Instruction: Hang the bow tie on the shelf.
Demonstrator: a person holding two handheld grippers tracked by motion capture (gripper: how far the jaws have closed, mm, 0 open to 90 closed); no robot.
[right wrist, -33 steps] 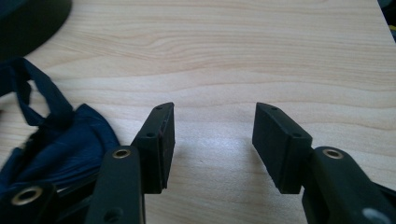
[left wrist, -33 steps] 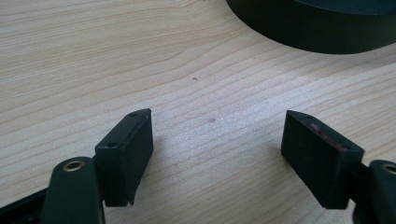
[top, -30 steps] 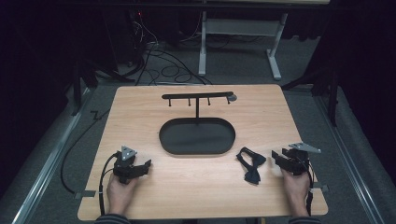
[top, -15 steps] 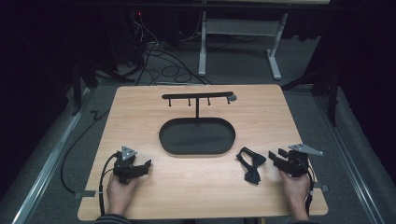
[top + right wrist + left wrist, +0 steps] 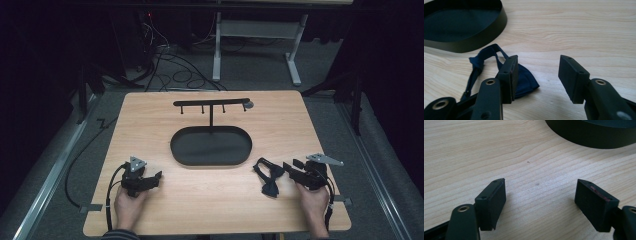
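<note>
Hands (image 5: 129,206) sit at the near edge of the wooden table (image 5: 165,220), one on each hand-held tool, forearms coming in from below. The left gripper (image 5: 155,178) rests low over bare wood with its jaws spread wide and nothing between them, a parked pose that reads as waiting while the other side works. The right gripper (image 5: 289,167) points across the table toward a dark blue bow tie (image 5: 268,177) that lies flat on the wood just beside its tips; its jaws also stand well apart, empty, and in the right gripper view the bow tie (image 5: 524,78) sits partly behind the left-hand jaw with its strap looping away, so the tool looks lined up a little to one side of the cloth and not yet around it. That wide opening suits a soft, floppy thing that must be pinched at its knot or wing. Farther in stands a black oval tray (image 5: 210,159), empty, near the tie. Behind it rises a black T-shaped rack (image 5: 211,103) with small pegs under its bar, probably where the strap is meant to hang.
</note>
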